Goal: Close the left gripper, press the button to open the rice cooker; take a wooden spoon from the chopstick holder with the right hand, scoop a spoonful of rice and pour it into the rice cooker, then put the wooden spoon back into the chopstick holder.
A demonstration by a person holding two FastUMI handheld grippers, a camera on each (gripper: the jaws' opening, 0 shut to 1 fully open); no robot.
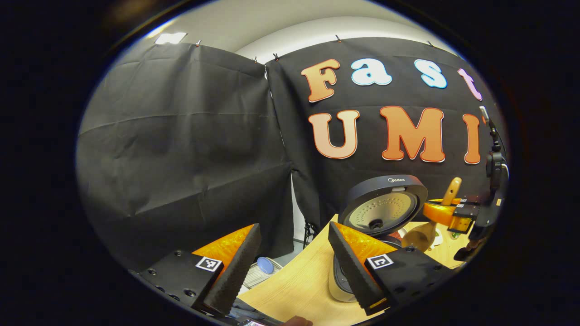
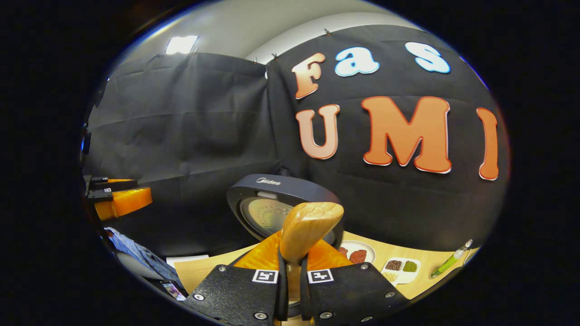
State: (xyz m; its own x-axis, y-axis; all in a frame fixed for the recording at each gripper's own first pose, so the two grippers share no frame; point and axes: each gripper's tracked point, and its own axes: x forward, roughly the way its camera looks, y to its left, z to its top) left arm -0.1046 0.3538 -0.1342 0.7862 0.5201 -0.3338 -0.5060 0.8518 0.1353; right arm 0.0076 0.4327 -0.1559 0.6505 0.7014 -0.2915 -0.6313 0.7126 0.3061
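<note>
The right tongs [image 2: 290,271] grip the wooden spoon [image 2: 308,231] before the open rice cooker [image 2: 272,199]; the left tongs [image 1: 294,267] gape wide, and a plate [image 2: 362,251] sits behind.

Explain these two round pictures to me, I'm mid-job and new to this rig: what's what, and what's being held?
No robot here: a person carries a hand-held gripper in each hand, with a camera on each. In the left gripper view, the left hand-held gripper is open and empty; ahead, the rice cooker stands on the wooden table, its lid up. In the right gripper view, the right hand-held gripper is shut on the wooden spoon. Beyond it sit a plate, a small divided tray of grains and a green tube.
</note>
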